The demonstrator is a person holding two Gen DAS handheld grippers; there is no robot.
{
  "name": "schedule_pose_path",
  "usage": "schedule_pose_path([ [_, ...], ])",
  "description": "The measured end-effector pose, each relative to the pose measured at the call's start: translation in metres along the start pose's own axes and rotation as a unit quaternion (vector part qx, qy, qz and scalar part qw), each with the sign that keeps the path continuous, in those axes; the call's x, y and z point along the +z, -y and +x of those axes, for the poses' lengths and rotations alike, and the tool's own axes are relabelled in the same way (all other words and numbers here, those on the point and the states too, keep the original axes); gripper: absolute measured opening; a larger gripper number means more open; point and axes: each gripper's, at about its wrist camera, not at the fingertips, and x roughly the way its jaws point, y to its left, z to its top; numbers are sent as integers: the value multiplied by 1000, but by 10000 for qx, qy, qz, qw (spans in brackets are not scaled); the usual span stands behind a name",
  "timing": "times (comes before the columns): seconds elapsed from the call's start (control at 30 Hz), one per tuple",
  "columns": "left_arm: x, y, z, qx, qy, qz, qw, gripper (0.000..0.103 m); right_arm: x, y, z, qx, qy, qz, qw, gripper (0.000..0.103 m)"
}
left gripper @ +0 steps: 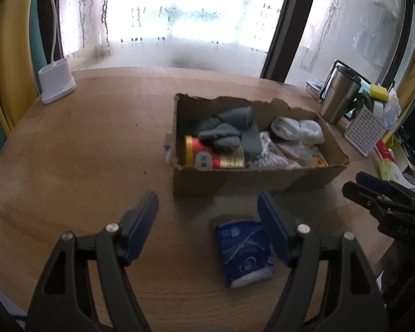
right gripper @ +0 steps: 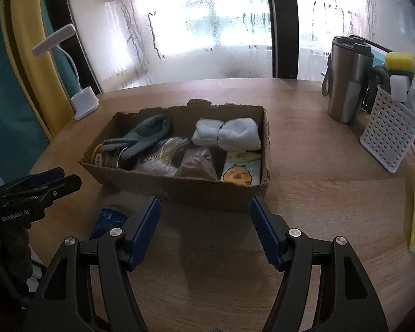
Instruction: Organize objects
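Both claws hang apart and empty over the wooden surface (left gripper: 69, 152): the left claw (left gripper: 207, 221) stands half open with nothing between its blue pads, touching nothing. The blue packet (left gripper: 243, 251) lies flat at about five o'clock from it, just beside its right finger. The right claw (right gripper: 204, 221) gapes about as wide, gripping nothing, with the cardboard box (right gripper: 196, 193) of socks and a can at twelve o'clock, just beyond its fingertips.

Background stuff: white desk lamp (left gripper: 57, 83) sits at the table's (left gripper: 83, 144) far left by a fogged-up window (left gripper: 174, 19). Far right there's a steel travel mug (right gripper: 347, 80) just beside a white perforated basket (right gripper: 388, 135) holding a yellow sponge (right gripper: 400, 60).
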Motion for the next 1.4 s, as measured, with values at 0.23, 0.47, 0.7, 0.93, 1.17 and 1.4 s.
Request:
schedule_pose_path([
  [0.23,-13,5,5,-84,-149,15,9999,76,-12,3,2,-21,-113,0,9999,70],
  [0.47,-23,16,11,-157,-317,104,9993,76,-17,2,1,23,-103,23,9999,70],
  [0.7,-33,24,18,-213,-501,169,9984,76,-26,8,0,39,-131,94,9999,70],
  [0.93,-44,30,27,-257,-703,161,9971,86,-33,15,2,74,-177,152,9997,70],
  [1.17,-45,32,37,-221,-834,152,9962,90,-37,22,5,121,-197,242,9994,70],
  [1.4,-47,38,47,-69,-940,257,9952,89,-38,29,8,146,-205,295,9992,70],
])
